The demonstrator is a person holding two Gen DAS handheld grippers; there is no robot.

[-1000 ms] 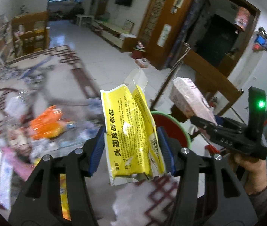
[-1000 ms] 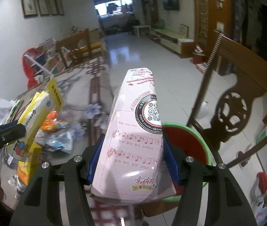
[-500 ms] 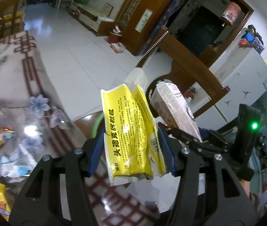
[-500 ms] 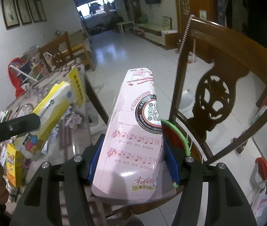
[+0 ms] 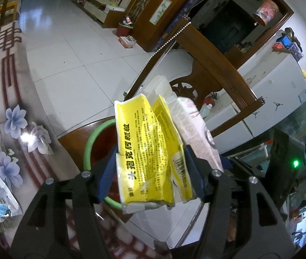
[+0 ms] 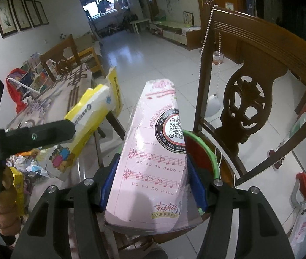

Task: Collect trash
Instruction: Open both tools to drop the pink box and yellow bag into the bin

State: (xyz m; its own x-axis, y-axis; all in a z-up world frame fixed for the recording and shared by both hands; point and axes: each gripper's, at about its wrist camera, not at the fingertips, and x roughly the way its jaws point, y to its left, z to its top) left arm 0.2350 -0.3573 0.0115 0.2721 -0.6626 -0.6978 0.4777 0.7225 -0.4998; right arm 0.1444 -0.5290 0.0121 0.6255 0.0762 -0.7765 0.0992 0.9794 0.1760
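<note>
Printed down the yellow packet [image 5: 146, 151]: "头孢克肟颗粒", beside a barcode. On the pink carton [image 6: 155, 161]: a QR code ringed by "2025年10月24日", "Pucky Song", and rows of "po po po popo" under music notes.

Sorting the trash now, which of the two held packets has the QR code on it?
The pink packet in the right gripper; the left gripper's yellow packet shows none.

Daylight is admitted through the far window [image 6: 107, 4] and is mirrored as pale glare on the tiled floor [image 6: 135, 49] below it. A hard white hotspot is thrown on the glossy tablecloth [image 5: 26, 135]. Straight lines are bowed by fisheye distortion, and corners are vignetted black. Slight blur is seen at the tablecloth's near edge.
</note>
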